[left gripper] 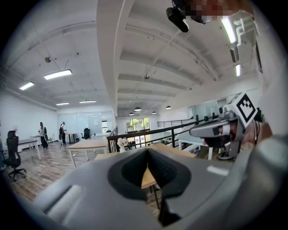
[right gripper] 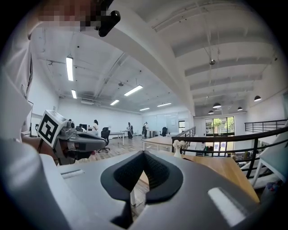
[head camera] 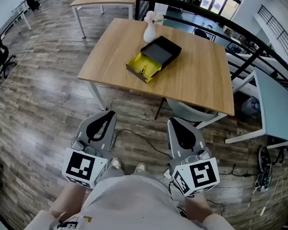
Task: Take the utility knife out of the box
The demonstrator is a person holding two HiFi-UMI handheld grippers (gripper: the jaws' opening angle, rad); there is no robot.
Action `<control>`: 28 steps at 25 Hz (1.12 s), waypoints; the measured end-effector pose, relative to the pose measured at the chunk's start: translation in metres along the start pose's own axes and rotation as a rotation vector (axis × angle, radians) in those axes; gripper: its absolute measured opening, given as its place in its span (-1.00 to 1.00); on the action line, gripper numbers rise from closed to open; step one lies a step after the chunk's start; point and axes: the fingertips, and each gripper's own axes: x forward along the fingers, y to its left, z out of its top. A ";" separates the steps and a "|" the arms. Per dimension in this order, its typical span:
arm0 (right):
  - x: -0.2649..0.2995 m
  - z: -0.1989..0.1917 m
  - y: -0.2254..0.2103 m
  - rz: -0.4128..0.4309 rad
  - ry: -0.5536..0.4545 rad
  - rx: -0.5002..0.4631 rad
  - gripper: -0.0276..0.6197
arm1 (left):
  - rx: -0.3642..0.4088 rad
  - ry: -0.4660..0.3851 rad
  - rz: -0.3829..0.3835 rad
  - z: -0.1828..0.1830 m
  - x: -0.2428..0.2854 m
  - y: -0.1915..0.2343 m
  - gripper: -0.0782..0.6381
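At 12 o'clock on the table (head camera: 196, 76), head view: open box (head camera: 156, 56), yellow tray (head camera: 144, 67) facing us. Knife too small to pick out, likely in the tray. Vase (head camera: 149, 32) at the box's 11 o'clock; an overreach could topple it. Left gripper (head camera: 108, 114) and right gripper (head camera: 176, 122) well short of the table.
Left gripper view: jaws together, empty.
Right gripper view: same.

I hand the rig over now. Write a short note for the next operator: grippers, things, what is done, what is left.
Left hand-held gripper: shut, empty, held low, short of the table.
Right hand-held gripper: shut, empty, beside it.
Box: on the table by the white vase, open, yellow part at its near end. Knife too small to make out.
Done: nothing. Left: approach, open a gripper, take the knife out.
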 end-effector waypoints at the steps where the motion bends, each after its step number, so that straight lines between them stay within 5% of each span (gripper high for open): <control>1: -0.001 -0.001 -0.002 0.004 0.000 0.002 -0.91 | 0.000 0.003 0.001 -0.001 0.002 -0.003 -0.78; 14: -0.012 -0.019 -0.028 0.032 0.019 0.057 -0.91 | -0.014 0.061 0.024 -0.011 0.012 -0.030 -0.77; 28: 0.022 -0.023 -0.028 0.079 -0.008 0.042 -0.91 | -0.009 0.026 0.083 -0.016 0.026 -0.005 -0.77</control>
